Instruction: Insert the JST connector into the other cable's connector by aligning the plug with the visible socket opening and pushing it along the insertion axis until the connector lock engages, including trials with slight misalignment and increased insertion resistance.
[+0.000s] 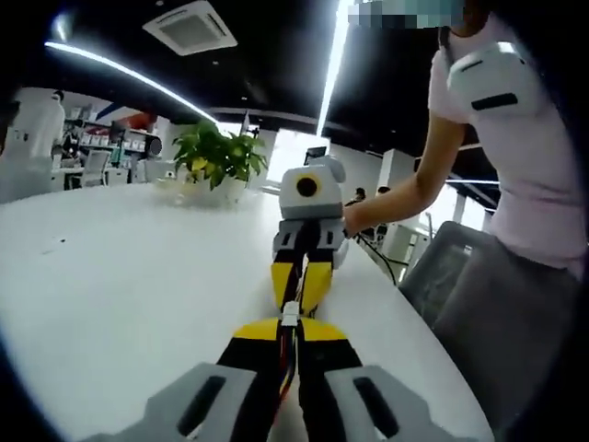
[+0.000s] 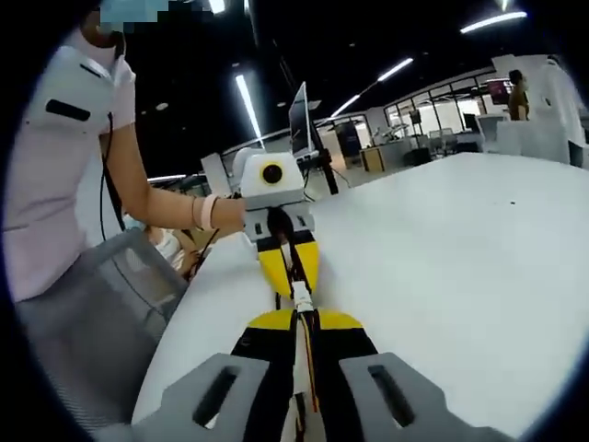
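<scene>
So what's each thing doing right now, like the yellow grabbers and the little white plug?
Left gripper: jaws shut on its cable.
Right gripper: jaws shut on its cable.
White connector: held up between the two grippers' tips; whether it is locked cannot be told.
Cable wires: running back between the right gripper's jaws.
Potted plant: standing upright on the table.
White table: lying under both grippers.

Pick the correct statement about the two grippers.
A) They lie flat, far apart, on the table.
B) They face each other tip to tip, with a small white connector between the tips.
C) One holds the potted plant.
B: the left gripper and right gripper meet nose to nose over the white table, with the white connector between their tips.
</scene>
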The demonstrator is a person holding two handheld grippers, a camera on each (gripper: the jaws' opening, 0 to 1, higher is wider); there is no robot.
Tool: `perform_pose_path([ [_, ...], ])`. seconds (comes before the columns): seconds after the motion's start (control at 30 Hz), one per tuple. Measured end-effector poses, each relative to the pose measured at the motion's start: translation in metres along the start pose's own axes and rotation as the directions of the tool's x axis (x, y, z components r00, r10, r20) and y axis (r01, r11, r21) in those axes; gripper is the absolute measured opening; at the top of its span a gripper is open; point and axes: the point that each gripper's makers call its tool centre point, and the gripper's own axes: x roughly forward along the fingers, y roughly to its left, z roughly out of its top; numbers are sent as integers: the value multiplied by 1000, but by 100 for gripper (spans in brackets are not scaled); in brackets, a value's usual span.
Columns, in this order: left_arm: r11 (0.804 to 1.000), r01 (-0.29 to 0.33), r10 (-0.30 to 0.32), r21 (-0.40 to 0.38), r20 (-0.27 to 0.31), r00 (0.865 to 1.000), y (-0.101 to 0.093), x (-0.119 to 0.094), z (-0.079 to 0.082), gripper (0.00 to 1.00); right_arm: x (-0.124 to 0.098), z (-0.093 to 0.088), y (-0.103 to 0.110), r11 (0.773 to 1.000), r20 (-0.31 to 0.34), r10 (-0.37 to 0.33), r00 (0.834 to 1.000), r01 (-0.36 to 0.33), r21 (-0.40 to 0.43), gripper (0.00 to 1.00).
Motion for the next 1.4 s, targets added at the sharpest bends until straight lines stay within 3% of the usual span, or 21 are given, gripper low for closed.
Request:
perform_pose_path([
  [0.37, 1000, 3, -3, 0, 49, 999, 17, -1, -4, 0, 4, -1, -14, 1000, 46, -20, 999, 20, -5, 3],
  [0.5, 1000, 1, -1, 7, 29, 1000, 24, 2, -15, 0, 10, -11, -20, 998, 22, -14, 1000, 15, -57, 3],
  [0.7, 1000, -11, 11, -8, 11, 1000, 32, 2, -25, 0, 13, -17, -29, 997, 9, -11, 1000, 12, -71, 3],
  [1.07, 999, -46, 46, -3, -14, 999, 39, 0, -30, 1, 16, -20, -38, 998, 16, -26, 1000, 27, -63, 4],
  [1.4, 999, -43, 43, 12, -14, 999, 36, -1, -30, 2, 15, -19, -38, 993, 25, -32, 999, 35, -113, 9],
])
